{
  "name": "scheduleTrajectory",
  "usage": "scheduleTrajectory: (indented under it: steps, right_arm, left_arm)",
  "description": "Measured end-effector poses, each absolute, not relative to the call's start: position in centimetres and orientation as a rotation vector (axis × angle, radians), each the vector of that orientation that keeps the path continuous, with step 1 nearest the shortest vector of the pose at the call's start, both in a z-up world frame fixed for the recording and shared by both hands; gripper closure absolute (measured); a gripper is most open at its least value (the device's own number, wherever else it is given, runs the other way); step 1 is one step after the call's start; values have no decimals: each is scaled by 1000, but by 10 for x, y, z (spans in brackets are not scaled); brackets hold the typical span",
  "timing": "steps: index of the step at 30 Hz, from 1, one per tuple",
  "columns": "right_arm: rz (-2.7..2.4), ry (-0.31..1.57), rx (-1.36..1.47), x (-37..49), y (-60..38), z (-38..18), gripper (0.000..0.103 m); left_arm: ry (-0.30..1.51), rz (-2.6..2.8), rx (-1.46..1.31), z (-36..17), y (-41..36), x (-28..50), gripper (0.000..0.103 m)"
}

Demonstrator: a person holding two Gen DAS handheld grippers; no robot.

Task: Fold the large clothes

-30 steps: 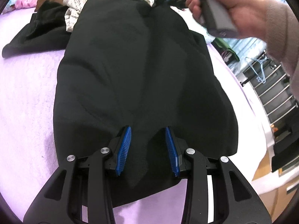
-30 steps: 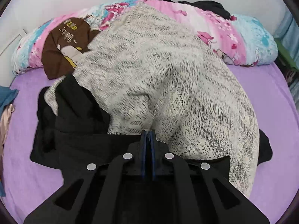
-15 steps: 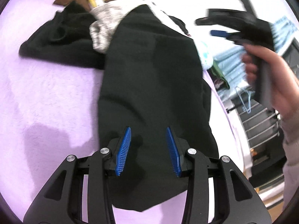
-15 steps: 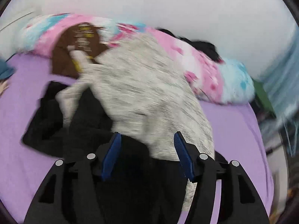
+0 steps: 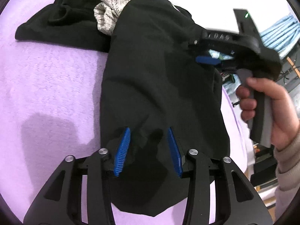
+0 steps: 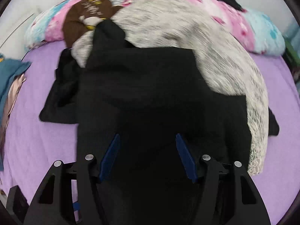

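Observation:
A large black garment (image 5: pixel 159 75) lies lengthwise on the purple bed cover (image 5: pixel 46 84). My left gripper (image 5: pixel 148 131) hovers at its near end. Its jaws are opening, a small ruck of black cloth sits between the blue pads, and they do not press on it. In the left wrist view my right gripper (image 5: pixel 196 50), held by a hand (image 5: pixel 277 112), stands open over the garment's far right edge. From the right wrist the right gripper (image 6: pixel 147 137) is open above the black garment (image 6: pixel 150 93), nothing pinched.
A grey speckled garment (image 6: pixel 206 46) lies under the black one's far end, beside another dark garment (image 6: pixel 60 97). A brown garment (image 6: pixel 82 18) and floral bedding (image 6: pixel 253 24) line the back. Teal cloth (image 6: pixel 9 75) lies left. The bed's edge (image 5: pixel 236 123) runs close on the right.
My right gripper went from shut to open, let go of the cloth and drew back over the black garment. The left gripper shifted sideways, and its pads stand slightly wider.

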State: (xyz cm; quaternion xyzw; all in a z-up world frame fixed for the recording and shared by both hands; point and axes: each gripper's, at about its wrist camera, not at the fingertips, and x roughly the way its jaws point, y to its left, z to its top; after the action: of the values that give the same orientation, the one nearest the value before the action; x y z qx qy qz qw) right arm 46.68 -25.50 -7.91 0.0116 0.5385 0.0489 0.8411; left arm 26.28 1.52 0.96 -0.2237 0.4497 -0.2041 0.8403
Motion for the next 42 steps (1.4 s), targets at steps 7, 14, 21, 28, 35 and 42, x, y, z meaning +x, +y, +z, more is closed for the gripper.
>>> scheduleTrajectory:
  steps: [7, 14, 21, 28, 35, 42]
  right_arm:
    - [67, 1156, 47, 469, -286, -118, 47]
    - [56, 1177, 60, 473, -299, -133, 46]
    - [82, 1110, 86, 452, -299, -100, 23]
    - [107, 1055, 111, 403, -322, -79, 9]
    - [124, 1087, 214, 375, -380, -97, 7]
    - [143, 1143, 345, 366, -417, -133, 7]
  left_arm:
    - [944, -436, -424, 4, -4, 258, 56]
    - [961, -437, -358, -1, -24, 258, 54]
    - [1001, -477, -470, 4, 4, 268, 53]
    - [999, -424, -456, 22, 44, 273, 46]
    - [1005, -323, -503, 15, 98, 277, 44]
    - [1033, -295, -469, 3, 97, 275, 44]
